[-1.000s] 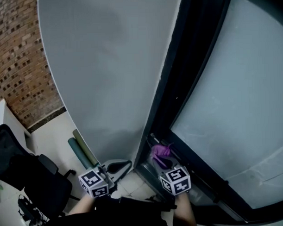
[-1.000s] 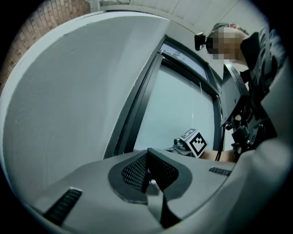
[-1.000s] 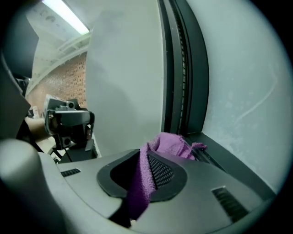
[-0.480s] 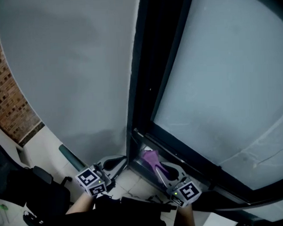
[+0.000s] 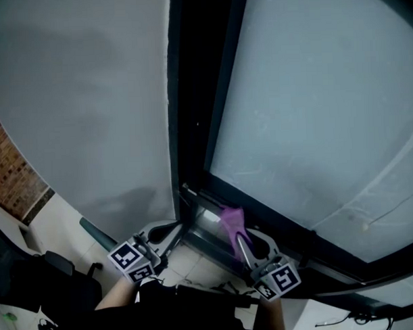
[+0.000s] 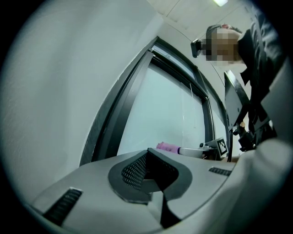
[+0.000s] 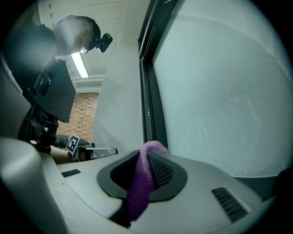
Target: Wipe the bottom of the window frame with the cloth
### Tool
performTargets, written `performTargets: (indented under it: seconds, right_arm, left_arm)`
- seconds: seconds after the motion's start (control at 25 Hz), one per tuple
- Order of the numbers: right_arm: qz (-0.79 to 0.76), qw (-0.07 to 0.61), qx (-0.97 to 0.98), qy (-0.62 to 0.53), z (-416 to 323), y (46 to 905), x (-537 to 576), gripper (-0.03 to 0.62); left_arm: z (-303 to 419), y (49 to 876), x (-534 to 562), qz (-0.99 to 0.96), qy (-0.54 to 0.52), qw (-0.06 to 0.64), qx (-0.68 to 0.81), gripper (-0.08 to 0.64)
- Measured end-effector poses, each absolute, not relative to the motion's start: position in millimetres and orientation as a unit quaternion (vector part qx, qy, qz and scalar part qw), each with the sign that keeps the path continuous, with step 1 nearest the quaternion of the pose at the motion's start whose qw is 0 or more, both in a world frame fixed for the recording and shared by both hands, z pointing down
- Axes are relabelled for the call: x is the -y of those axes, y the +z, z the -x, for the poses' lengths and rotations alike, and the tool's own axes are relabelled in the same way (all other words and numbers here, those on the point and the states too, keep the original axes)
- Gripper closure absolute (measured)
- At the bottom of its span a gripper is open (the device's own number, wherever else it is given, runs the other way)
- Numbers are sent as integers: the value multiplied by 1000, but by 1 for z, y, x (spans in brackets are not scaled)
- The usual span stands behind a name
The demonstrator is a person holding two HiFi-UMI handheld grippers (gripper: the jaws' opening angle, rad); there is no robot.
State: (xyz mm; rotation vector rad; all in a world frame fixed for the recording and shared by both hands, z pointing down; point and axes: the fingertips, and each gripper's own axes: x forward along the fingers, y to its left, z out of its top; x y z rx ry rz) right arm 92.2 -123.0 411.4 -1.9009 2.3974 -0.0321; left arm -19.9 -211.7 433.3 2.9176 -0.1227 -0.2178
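Backdrop: grey wall (image 5: 90,131) at left, frosted pane (image 5: 313,110) at right, dark window frame (image 5: 192,127) between them.
Rail: the bottom rail (image 5: 203,220) starts at the near left corner, and its long axis slants away to the right.
Cloth: the purple cloth (image 5: 232,219) pokes out past the jaw tips, just right of that corner (it looks to be on the rail, though contact isn't certain).
Right: the right gripper (image 7: 147,167) is clamped on the cloth and is the nearer tool.
Left: the left gripper (image 6: 149,170) has its jaws together with nothing between them, and sits beside the wall, left of the corner.
Count: one cloth, one rail, two grippers. The sweep, I'd judge, goes right.
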Motion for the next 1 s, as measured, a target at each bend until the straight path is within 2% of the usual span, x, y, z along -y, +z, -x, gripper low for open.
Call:
performTargets:
  seconds: [1.0]
  right_arm:
    - [599,19,-799,-35,-75,429,130,535]
  left_arm:
    - [44,436,222,-989,-73,112,68,560]
